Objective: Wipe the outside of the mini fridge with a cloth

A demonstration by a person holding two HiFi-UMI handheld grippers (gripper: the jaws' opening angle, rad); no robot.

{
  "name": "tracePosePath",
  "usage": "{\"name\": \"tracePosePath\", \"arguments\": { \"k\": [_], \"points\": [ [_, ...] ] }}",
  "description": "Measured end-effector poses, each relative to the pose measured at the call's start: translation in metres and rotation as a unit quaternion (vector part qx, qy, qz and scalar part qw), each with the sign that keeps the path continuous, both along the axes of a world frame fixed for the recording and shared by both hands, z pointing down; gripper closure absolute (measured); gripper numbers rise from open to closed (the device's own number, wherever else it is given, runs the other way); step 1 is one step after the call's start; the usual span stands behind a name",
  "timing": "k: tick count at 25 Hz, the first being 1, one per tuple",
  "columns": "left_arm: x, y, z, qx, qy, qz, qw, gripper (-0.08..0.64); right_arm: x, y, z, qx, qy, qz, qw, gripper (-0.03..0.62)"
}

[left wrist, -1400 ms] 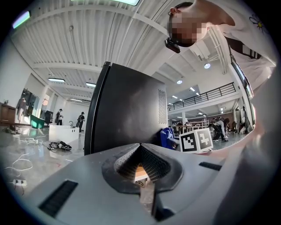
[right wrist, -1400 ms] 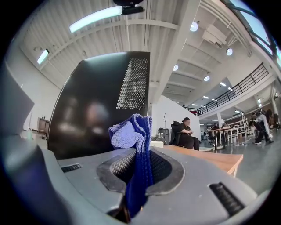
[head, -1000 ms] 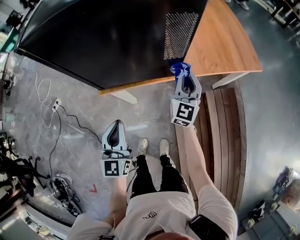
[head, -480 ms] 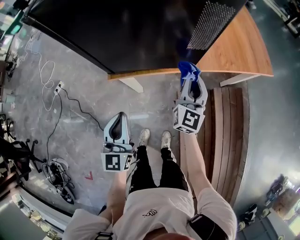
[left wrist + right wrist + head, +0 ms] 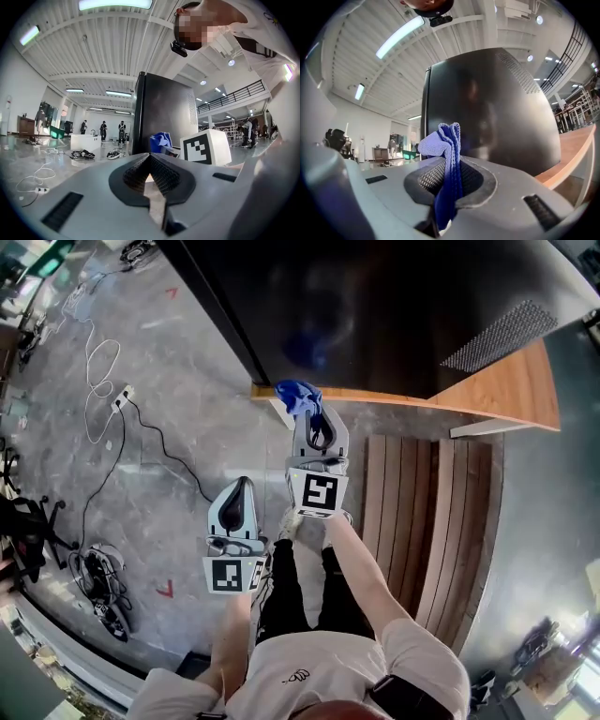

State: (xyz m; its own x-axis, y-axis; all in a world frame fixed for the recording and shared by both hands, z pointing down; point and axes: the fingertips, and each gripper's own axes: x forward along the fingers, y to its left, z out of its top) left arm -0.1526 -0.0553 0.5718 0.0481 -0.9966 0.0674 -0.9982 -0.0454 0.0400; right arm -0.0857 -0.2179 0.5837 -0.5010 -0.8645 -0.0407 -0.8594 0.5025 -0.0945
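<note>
The black mini fridge [image 5: 375, 306] stands on a wooden platform [image 5: 506, 390]; it fills the right gripper view too, fridge [image 5: 487, 108], and shows upright in the left gripper view, fridge [image 5: 161, 117]. My right gripper [image 5: 314, 423] is shut on a folded blue cloth [image 5: 298, 397], cloth [image 5: 445, 164], held just below the fridge's lower left corner, close to its face; contact cannot be told. My left gripper [image 5: 236, 495] hangs lower and to the left over the floor, shut with nothing in it, left gripper [image 5: 151, 176]. The blue cloth [image 5: 161, 140] shows there beside the right gripper's marker cube.
A wooden slatted bench [image 5: 431, 521] lies at the right by the person's legs. A white cable and power strip [image 5: 117, 399] trail across the grey floor at left. Shoes and gear [image 5: 98, 587] lie at the lower left. People stand far off in the hall [image 5: 103, 130].
The right gripper with the cloth has moved left, from the fridge's vented right part to its lower left corner. The head view has shifted. The left gripper kept its place.
</note>
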Motion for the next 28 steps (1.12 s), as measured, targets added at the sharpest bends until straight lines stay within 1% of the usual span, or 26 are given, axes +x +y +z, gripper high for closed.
{"name": "tracePosePath", "arguments": {
  "k": [3,4,6,8,11,14,18,21,23,25,28],
  "points": [
    [-0.014,0.003,0.002,0.004,0.003,-0.009,1.0,0.555,-0.045,0.0,-0.002,0.035,-0.008,-0.023,0.999,0.531],
    [-0.018,0.004,0.002,0.006,0.002,-0.01,0.9999,0.555,-0.059,0.0,0.002,0.04,0.002,-0.032,0.999,0.531],
    [-0.026,0.006,0.001,0.01,0.0,-0.013,0.9999,0.555,-0.084,0.002,0.015,0.028,0.029,-0.048,0.998,0.531],
    [-0.032,0.01,-0.001,0.014,0.0,-0.02,0.9997,0.555,-0.1,0.001,0.022,0.025,0.048,-0.055,0.997,0.531],
    [-0.041,0.018,0.001,0.012,-0.001,-0.031,0.9995,0.555,-0.105,-0.006,0.022,0.046,0.056,-0.046,0.996,0.531],
    [-0.045,0.024,0.004,0.008,0.001,-0.037,0.9993,0.555,-0.093,-0.014,0.026,0.031,0.051,-0.029,0.998,0.531],
    [-0.041,0.022,0.002,0.013,0.013,-0.044,0.9989,0.555,-0.059,-0.023,0.031,0.008,0.038,0.006,0.999,0.531],
    [-0.023,0.013,-0.003,0.023,0.013,-0.032,0.9991,0.555,-0.022,-0.033,0.034,0.01,0.024,0.04,0.999,0.531],
    [-0.01,0.008,-0.004,0.025,0.013,-0.018,0.9995,0.555,0.003,-0.038,0.036,0.009,0.035,0.056,0.998,0.531],
    [0.0,0.004,-0.005,0.027,0.021,-0.015,0.9993,0.555,0.028,-0.042,0.037,0.006,0.048,0.071,0.996,0.531],
    [0.019,0.001,-0.003,0.024,0.029,-0.005,0.9993,0.555,0.066,-0.05,0.038,0.005,0.052,0.098,0.994,0.531]
  ]
}}
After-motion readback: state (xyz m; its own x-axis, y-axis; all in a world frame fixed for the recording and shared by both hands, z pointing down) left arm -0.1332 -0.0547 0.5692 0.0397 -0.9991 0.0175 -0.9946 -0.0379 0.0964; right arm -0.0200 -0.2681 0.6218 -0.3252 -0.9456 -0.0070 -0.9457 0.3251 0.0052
